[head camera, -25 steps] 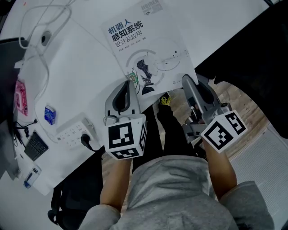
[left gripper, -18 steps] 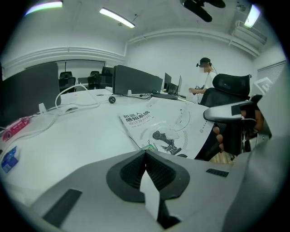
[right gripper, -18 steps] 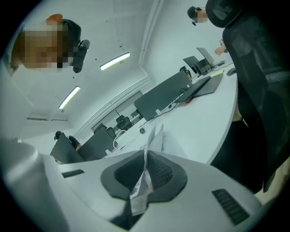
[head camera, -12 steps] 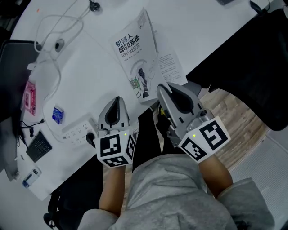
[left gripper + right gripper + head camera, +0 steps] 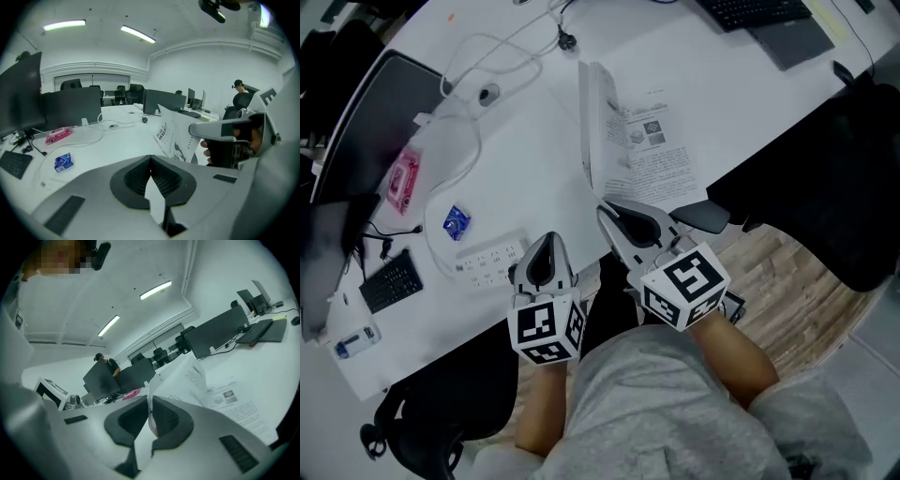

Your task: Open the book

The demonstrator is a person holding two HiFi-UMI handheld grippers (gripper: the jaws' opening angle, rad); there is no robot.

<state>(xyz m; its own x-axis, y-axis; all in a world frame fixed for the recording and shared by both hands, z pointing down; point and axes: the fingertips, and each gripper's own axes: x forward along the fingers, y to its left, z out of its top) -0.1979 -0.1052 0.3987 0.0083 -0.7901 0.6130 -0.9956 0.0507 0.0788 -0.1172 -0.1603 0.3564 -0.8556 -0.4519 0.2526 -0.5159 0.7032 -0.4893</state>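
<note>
Between right gripper jaws, book cover, upright

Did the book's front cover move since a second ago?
Yes. The cover lay flat on the table; now the right gripper has lifted it to stand upright, baring a printed page beside it.

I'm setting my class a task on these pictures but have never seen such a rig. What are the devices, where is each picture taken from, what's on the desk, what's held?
A person holds a two-jaw gripper in each hand. One camera on the head looks down; one rides on each gripper, looking along its jaws. On the white desk lie a book, a power strip, a blue packet and cables. The right gripper pinches the book's cover, standing upright; the left gripper is shut on nothing.
</note>
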